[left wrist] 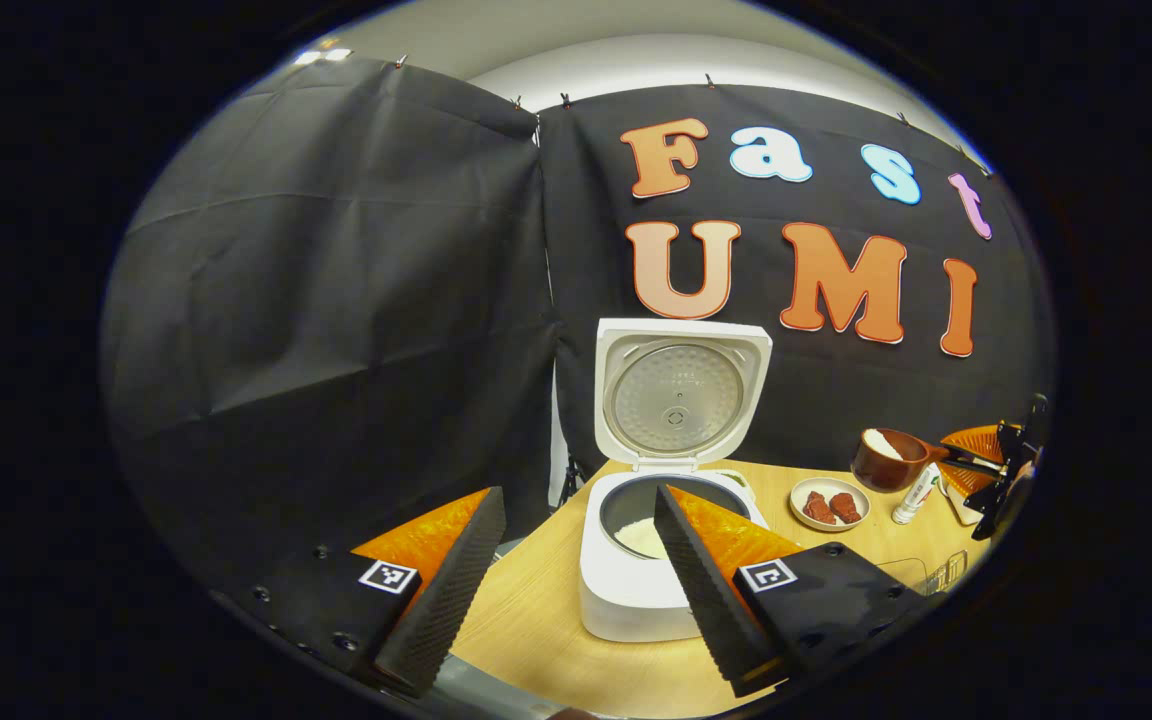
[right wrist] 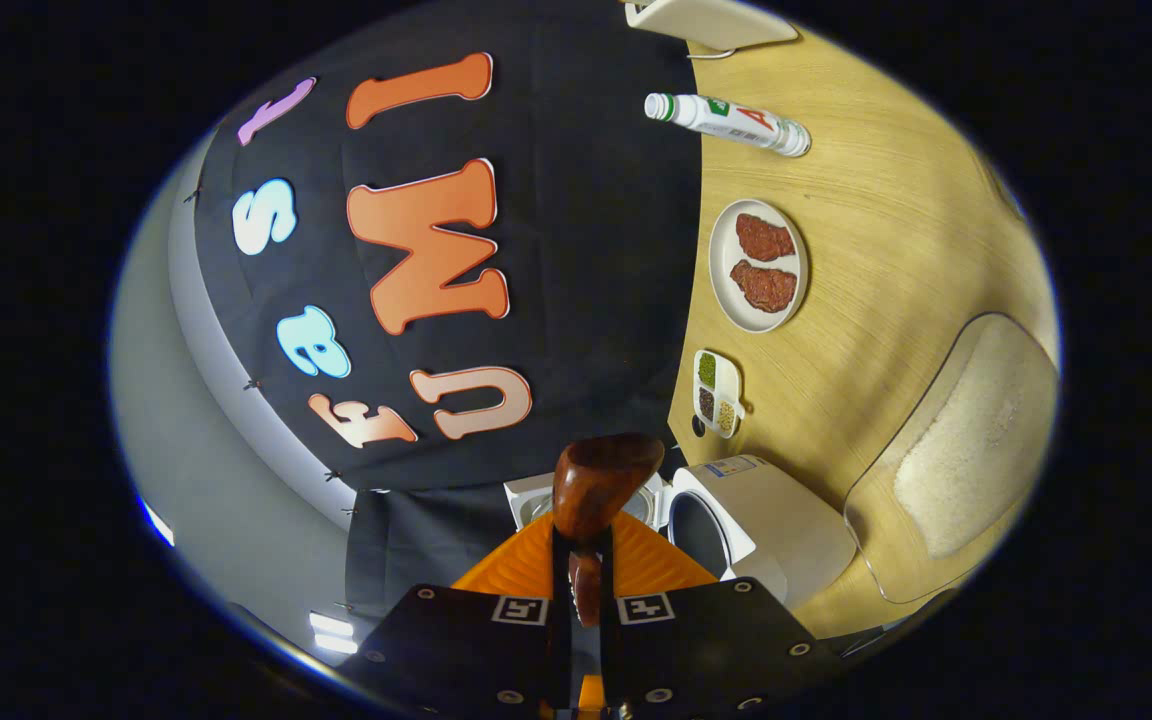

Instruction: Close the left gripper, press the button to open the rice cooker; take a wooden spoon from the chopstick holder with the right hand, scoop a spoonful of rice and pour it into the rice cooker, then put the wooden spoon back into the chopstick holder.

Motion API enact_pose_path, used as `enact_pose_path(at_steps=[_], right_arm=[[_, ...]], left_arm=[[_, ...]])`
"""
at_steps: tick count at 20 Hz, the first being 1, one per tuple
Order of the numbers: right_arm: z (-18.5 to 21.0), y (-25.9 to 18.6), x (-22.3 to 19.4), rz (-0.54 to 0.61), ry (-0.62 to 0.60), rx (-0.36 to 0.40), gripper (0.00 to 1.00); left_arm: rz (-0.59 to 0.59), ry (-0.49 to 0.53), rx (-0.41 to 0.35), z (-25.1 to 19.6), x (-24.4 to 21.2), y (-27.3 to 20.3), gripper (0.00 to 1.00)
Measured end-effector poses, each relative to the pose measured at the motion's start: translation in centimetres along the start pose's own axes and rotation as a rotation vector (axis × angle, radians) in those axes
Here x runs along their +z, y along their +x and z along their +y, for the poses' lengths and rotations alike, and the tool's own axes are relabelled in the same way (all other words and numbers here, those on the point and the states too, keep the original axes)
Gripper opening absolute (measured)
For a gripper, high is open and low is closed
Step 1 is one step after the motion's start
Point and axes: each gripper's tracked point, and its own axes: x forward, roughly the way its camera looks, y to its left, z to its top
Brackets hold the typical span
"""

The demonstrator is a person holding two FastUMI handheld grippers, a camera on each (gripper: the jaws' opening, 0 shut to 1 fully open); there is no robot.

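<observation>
The white rice cooker (left wrist: 636, 590) stands on the wooden table with its lid (left wrist: 681, 395) raised; some rice lies in its inner pot (left wrist: 644, 535). My left gripper (left wrist: 576, 590) hovers in front of it, open, nothing between its fingers. To the cooker's right, the right gripper (left wrist: 996, 470) holds a brown wooden spoon (left wrist: 886, 458) above the table, white rice in its bowl. In the right gripper view, rolled sideways, my right gripper (right wrist: 584, 560) is shut on the spoon (right wrist: 601, 480), whose bowl points toward the cooker (right wrist: 756, 530).
A plate with two meat pieces (left wrist: 829, 503) (right wrist: 758, 265) and a white bottle (left wrist: 916, 493) (right wrist: 731, 120) stand right of the cooker. A small divided dish (right wrist: 716, 392) sits near the wall. A clear container of rice (right wrist: 966, 450) sits toward the table's front.
</observation>
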Motion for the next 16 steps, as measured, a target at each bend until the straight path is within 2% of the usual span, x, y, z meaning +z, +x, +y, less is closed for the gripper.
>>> enact_pose_path(at_steps=[5, 10, 16], right_arm=[[1.2, 4.4, -2.2, 0.035, -0.037, -0.007, 0.11], [0.9, 8.6, -4.3, 0.055, -0.104, -0.059, 0.11], [0.0, 12.3, -6.3, 0.045, -0.276, -0.123, 0.11]], left_arm=[[-0.011, 0.005, 0.025, 2.2, -0.3, 0.3, 1.00], [0.011, -0.017, 0.046, 3.6, -1.5, 0.8, 1.00], [0.041, -0.042, 0.072, 5.9, -2.6, 1.0, 1.00]])
